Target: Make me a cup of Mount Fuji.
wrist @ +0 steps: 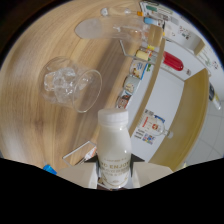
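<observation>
A white milk bottle (pixel 114 145) with a white cap and a label reading "ENJOY" stands upright between my fingers. My gripper (pixel 115 176) is shut on its lower body, one pale finger (pixel 88 177) on each side. Beyond the bottle and to the left, a clear glass (pixel 70 84) filled with ice cubes rests on the wooden table (pixel 35 125). The bottle's cap is on. The fingers' lower parts are hidden.
A clear empty pitcher (pixel 112 27) stands farther off beyond the glass. Several small cans and bottles (pixel 134 80) line the table's right edge. A clear acrylic stand (pixel 80 152) and a blue item (pixel 50 169) lie near the left finger. A red object (pixel 172 61) sits on a white surface to the right.
</observation>
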Tool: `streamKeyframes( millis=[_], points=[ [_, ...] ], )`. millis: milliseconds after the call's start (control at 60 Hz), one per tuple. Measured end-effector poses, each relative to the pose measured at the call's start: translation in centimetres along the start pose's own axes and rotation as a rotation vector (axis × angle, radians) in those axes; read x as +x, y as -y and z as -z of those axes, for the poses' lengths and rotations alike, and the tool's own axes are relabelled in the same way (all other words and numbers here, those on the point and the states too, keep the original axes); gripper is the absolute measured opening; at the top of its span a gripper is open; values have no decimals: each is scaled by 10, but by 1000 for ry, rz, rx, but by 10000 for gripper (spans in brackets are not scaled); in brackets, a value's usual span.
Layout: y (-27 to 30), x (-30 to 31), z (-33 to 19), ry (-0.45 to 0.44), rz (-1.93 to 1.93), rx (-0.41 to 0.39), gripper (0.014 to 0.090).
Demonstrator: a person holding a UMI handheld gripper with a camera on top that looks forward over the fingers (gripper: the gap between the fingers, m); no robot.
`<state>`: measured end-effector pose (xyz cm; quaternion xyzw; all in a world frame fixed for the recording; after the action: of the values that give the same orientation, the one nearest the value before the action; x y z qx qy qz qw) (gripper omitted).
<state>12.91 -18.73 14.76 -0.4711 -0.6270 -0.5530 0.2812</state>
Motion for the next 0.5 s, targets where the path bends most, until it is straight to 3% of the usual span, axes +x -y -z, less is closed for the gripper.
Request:
streamKeyframes(
  millis=[300,500],
  points=[
    [3,8,9,-3,-112,46,479],
    [-7,50,32,-75,-683,150,485]
  ],
)
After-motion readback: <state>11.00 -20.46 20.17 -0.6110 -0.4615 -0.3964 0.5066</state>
